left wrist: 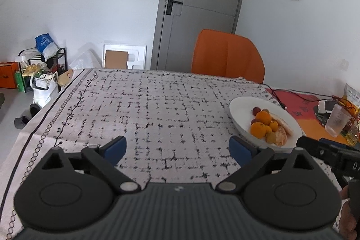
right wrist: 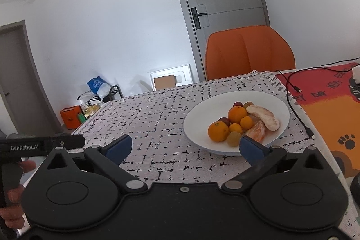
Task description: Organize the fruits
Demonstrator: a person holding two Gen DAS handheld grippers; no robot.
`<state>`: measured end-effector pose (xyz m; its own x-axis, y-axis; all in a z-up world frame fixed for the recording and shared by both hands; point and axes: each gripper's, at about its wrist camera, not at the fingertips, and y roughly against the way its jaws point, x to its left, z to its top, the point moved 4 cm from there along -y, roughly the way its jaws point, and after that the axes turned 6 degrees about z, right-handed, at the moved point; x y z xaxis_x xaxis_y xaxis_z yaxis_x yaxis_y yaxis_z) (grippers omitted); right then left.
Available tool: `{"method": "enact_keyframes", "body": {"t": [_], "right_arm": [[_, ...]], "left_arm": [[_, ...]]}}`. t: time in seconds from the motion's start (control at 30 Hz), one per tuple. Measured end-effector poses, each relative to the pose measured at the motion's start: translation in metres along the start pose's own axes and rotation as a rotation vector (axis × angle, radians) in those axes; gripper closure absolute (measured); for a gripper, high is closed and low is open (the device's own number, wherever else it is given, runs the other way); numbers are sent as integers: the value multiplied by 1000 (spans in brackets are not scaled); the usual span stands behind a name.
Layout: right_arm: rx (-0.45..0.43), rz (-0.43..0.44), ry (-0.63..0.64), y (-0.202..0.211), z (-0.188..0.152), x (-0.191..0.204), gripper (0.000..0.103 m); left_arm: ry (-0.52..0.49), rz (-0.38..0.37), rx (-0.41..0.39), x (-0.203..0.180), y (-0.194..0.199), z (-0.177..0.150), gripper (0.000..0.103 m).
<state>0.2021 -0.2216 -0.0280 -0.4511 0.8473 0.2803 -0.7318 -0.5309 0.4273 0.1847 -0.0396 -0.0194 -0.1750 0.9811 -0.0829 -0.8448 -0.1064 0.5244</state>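
We read "GenRobot.AI" in pale letters on the black body of the left gripper [right wrist: 40,146], seen from the right wrist. On the red and orange mat [right wrist: 333,109] we read "DAY"; the other letters there are too unclear for us.

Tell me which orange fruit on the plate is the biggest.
The orange in the middle of the white plate, just behind the two small kumquat-sized ones. It looks slightly larger than the front-left orange, though that is close.
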Motion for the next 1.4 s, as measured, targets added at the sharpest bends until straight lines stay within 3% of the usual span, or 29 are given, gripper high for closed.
{"method": "enact_keyframes", "body": {"t": [0.3,0.83,1.4], "right_arm": [[47,20,-42,2,-2,9,0],[68,-27,39,7,-16,44,0],[86,-12,50,7,-24,53,0]], "left_arm": [[-22,21,-12,13,19,-5,6],[6,76,9,47,32,-20,0],[-26,81,29,50,31,-31,0]]}}
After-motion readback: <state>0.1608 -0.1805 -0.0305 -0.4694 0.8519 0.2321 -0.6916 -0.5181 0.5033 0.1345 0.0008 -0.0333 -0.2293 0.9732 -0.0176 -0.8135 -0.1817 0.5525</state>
